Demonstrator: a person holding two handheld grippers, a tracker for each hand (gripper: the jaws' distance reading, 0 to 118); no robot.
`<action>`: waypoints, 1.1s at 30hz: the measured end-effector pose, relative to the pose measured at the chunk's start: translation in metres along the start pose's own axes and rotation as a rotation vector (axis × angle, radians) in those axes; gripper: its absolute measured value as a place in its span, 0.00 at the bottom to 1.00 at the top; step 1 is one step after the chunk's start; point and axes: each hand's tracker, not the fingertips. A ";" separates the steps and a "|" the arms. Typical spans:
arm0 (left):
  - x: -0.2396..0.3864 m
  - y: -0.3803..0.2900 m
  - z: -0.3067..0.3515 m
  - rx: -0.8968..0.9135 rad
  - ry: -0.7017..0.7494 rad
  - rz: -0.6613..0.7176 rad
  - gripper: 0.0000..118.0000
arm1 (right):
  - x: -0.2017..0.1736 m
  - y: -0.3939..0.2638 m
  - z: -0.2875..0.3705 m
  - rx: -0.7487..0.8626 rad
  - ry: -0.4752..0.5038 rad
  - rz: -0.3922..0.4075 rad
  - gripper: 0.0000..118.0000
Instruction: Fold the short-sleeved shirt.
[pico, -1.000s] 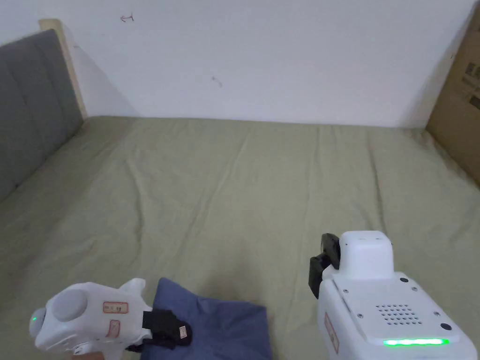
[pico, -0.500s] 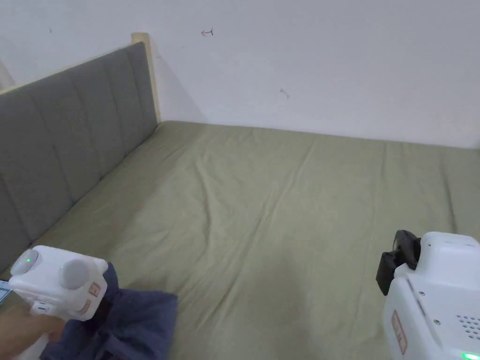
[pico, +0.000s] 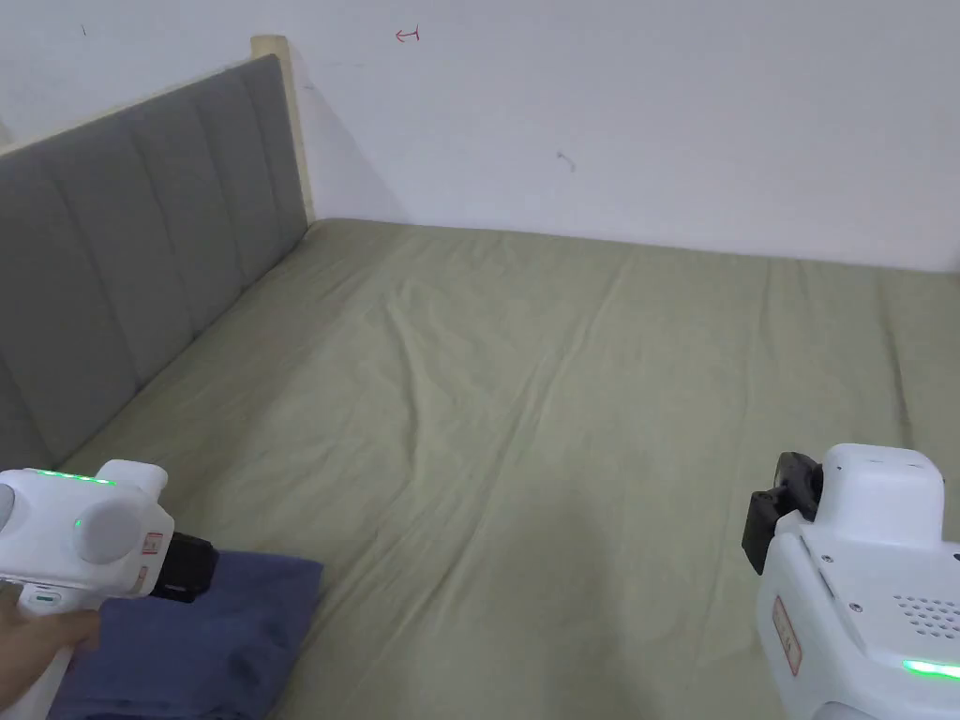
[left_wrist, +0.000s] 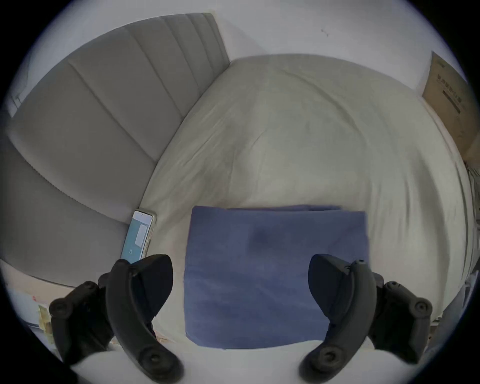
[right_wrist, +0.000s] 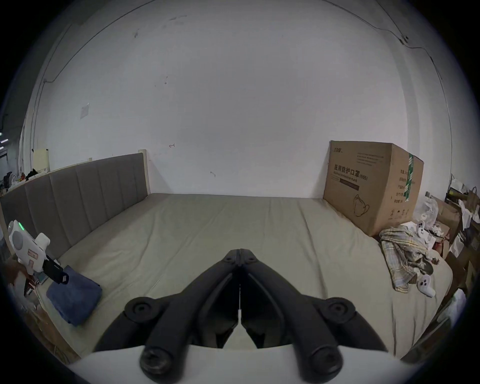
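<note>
The left gripper (left_wrist: 240, 275) hangs low at the person's left, jaws spread wide and holding nothing; a hand (pico: 37, 647) grips its white handle. The right gripper (right_wrist: 240, 253) is held level at the right, jaws pressed together, empty.

A green-sheeted bed (pico: 562, 375) carries a folded blue shirt (left_wrist: 272, 272), phone (left_wrist: 137, 236), checked cloth (right_wrist: 405, 254).
</note>
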 end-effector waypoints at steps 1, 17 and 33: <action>0.005 -0.001 0.009 0.014 -0.016 0.003 0.86 | 0.001 -0.001 0.001 -0.005 0.000 0.002 0.01; 0.134 -0.007 0.164 0.392 -0.217 -0.008 0.00 | 0.037 0.023 0.030 0.005 0.017 0.008 0.01; 0.216 -0.034 0.313 0.910 -0.248 0.055 0.00 | 0.091 0.091 0.079 0.173 -0.070 -0.047 0.01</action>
